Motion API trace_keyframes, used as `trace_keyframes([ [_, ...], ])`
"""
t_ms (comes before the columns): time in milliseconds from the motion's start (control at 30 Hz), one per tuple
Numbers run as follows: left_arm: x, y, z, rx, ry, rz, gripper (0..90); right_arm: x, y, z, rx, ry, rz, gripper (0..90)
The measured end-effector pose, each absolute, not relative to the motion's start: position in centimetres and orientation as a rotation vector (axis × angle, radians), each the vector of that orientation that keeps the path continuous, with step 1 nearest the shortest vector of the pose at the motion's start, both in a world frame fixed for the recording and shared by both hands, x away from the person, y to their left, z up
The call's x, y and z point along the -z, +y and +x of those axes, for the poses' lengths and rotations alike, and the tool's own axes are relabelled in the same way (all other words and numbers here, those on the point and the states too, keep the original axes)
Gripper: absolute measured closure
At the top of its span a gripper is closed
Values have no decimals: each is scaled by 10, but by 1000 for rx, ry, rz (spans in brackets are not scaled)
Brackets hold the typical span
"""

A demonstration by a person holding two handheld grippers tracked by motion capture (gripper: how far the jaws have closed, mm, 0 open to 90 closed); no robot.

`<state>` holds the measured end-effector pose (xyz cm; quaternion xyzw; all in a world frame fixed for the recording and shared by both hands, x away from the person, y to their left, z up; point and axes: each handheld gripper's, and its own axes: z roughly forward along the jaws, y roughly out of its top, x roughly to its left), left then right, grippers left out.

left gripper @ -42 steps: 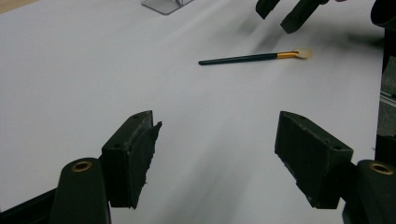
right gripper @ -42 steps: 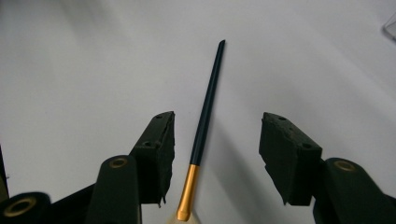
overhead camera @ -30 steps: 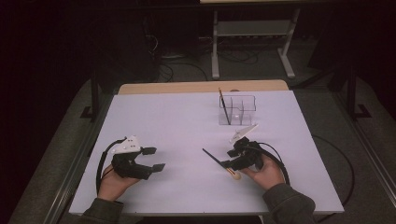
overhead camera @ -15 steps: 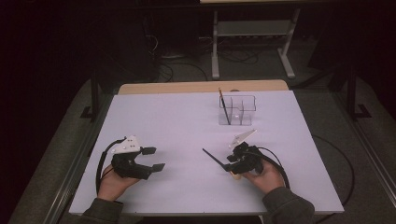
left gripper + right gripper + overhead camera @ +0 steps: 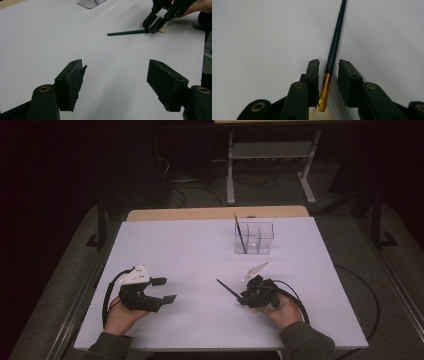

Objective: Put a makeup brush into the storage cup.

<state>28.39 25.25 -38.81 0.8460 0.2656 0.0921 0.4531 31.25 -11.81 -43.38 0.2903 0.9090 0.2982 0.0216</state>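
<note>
White table (image 5: pixel 200 250): right tool (image 5: pixel 329 72) just closing around brush (image 5: pixel 334 47), pads apart.

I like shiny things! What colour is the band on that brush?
Gold, on the dark brush; the right gripper view shows it best.

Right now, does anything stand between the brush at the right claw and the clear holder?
Nothing visible does: bare table lies between the brush and the clear holder. The right claw has just been closing, brush between its jaws, not yet pressed. A second brush stands inside.
</note>
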Motion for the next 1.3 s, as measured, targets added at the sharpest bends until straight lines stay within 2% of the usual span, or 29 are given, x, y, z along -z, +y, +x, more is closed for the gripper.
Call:
trace_keyframes([
  [567, 387, 253, 284, -234, 651, 2085, 285, 434, -113, 309, -837, 2778, 851, 823],
  [1300, 388, 244, 285, -181, 635, 2106, 299, 432, -122, 324, -929, 2900, 888, 836],
])
